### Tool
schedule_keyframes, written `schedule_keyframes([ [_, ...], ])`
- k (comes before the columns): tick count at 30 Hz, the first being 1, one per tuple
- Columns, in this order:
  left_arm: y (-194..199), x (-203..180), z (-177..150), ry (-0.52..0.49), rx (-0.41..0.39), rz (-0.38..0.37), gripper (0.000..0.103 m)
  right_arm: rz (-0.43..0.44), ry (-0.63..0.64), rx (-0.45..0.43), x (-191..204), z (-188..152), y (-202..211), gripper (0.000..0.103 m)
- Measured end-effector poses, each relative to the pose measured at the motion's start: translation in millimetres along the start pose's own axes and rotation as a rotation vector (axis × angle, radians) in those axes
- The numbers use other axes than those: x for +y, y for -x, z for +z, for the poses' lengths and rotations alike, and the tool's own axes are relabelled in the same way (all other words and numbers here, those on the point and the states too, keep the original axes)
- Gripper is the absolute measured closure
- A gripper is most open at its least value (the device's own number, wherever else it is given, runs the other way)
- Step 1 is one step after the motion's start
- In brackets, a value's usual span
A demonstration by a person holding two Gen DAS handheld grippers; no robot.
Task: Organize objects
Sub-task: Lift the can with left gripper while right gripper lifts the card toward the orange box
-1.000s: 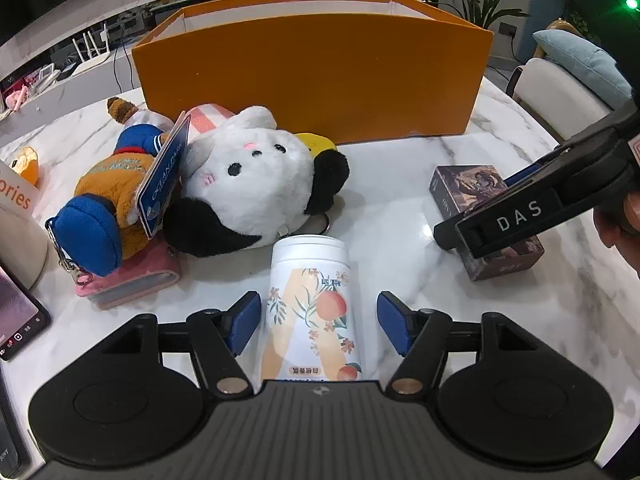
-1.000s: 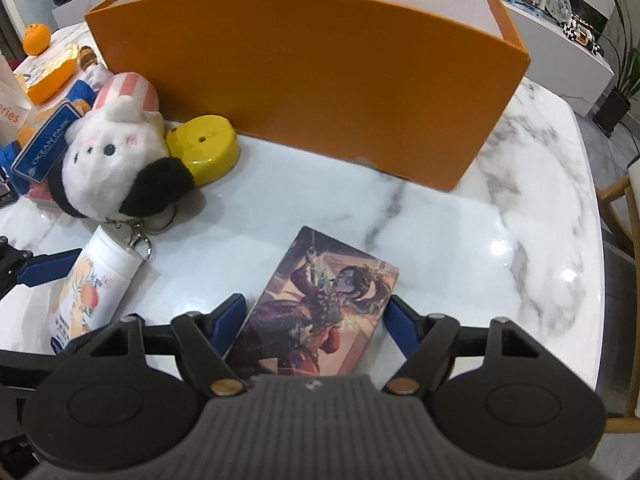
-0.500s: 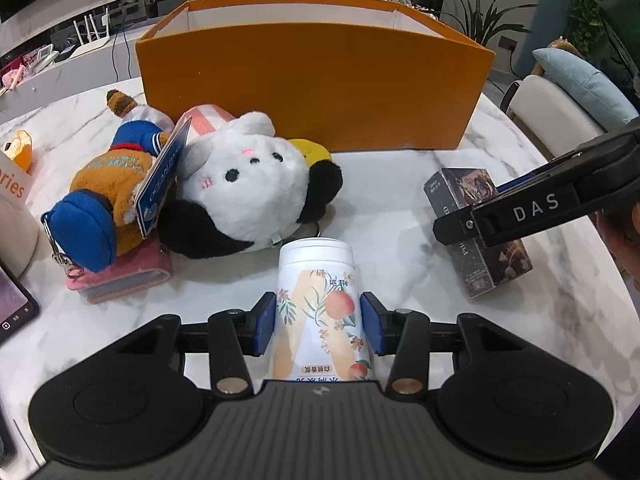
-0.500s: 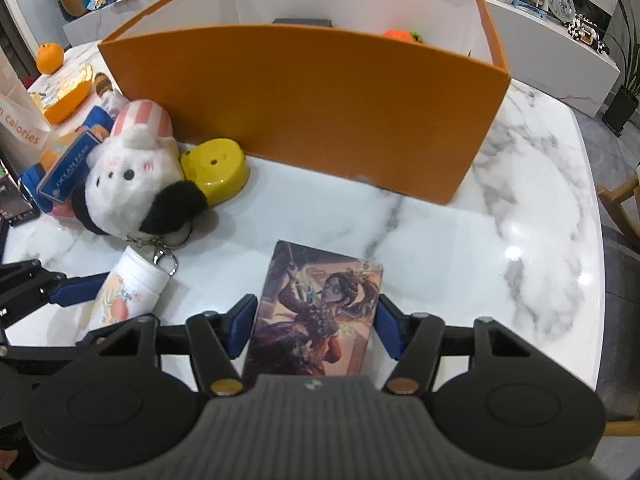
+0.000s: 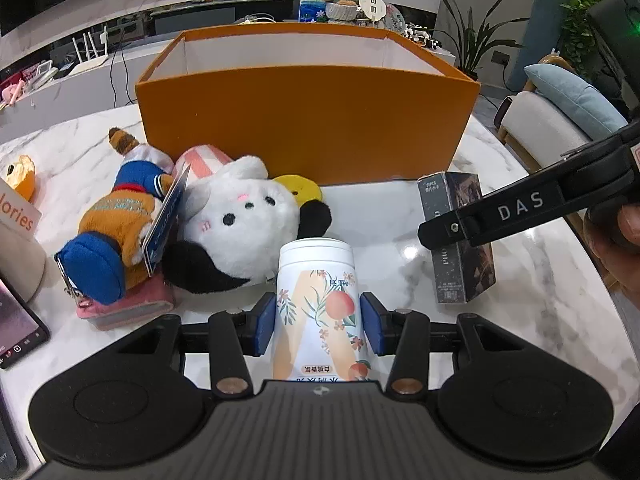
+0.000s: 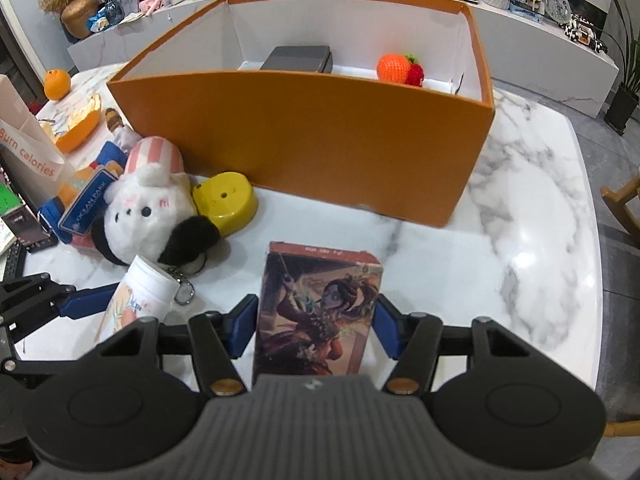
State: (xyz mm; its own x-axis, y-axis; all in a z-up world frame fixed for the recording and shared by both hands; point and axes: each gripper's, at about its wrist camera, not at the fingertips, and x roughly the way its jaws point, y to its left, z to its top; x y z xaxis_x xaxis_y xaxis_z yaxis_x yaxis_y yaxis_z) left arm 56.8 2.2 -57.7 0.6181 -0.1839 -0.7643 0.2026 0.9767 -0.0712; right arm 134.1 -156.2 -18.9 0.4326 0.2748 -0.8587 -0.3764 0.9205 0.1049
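The left gripper [image 5: 318, 322] has its jaws clamped on a white bottle [image 5: 318, 304] just in front of the orange box [image 5: 308, 128]; the right gripper [image 6: 316, 326], whose jaws have just been closing, grips a card box [image 6: 318, 312] there too. Lifting the bottle could snag the plush toy [image 5: 240, 228] and its keyring [image 6: 183, 292], dragging both along.
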Motion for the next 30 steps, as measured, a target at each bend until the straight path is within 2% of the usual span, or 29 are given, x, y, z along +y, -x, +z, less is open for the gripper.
schedule_keyframes([
  [5,-1.7,0.6,-1.5,-0.004,0.004,-0.002,0.050,0.001,0.007,-0.004,-0.1,0.9,3.8,0.041],
  [8,-3.9,0.5,-1.3,-0.008,0.010,-0.005,0.050,0.007,0.059,0.019,4.2,1.6,3.2,0.041],
  [18,-7.6,0.1,-3.9,-0.010,0.025,-0.003,0.050,-0.012,0.153,0.064,15.9,-14.9,-31.9,0.042],
  [20,-6.9,0.4,-4.2,-0.010,0.025,-0.003,0.050,-0.027,0.153,0.074,16.8,-14.6,-29.5,0.032],
  [22,-6.8,0.3,-4.2,-0.010,0.026,-0.003,0.050,-0.035,0.134,0.068,15.9,-16.0,-22.8,0.028],
  [28,-7.1,1.3,-5.7,-0.008,0.030,-0.001,0.050,-0.040,0.117,0.106,15.3,-31.6,-19.3,0.028],
  [30,-6.9,0.8,-5.6,-0.009,0.027,-0.002,0.050,-0.059,0.141,0.074,16.2,-36.3,-20.2,0.032],
])
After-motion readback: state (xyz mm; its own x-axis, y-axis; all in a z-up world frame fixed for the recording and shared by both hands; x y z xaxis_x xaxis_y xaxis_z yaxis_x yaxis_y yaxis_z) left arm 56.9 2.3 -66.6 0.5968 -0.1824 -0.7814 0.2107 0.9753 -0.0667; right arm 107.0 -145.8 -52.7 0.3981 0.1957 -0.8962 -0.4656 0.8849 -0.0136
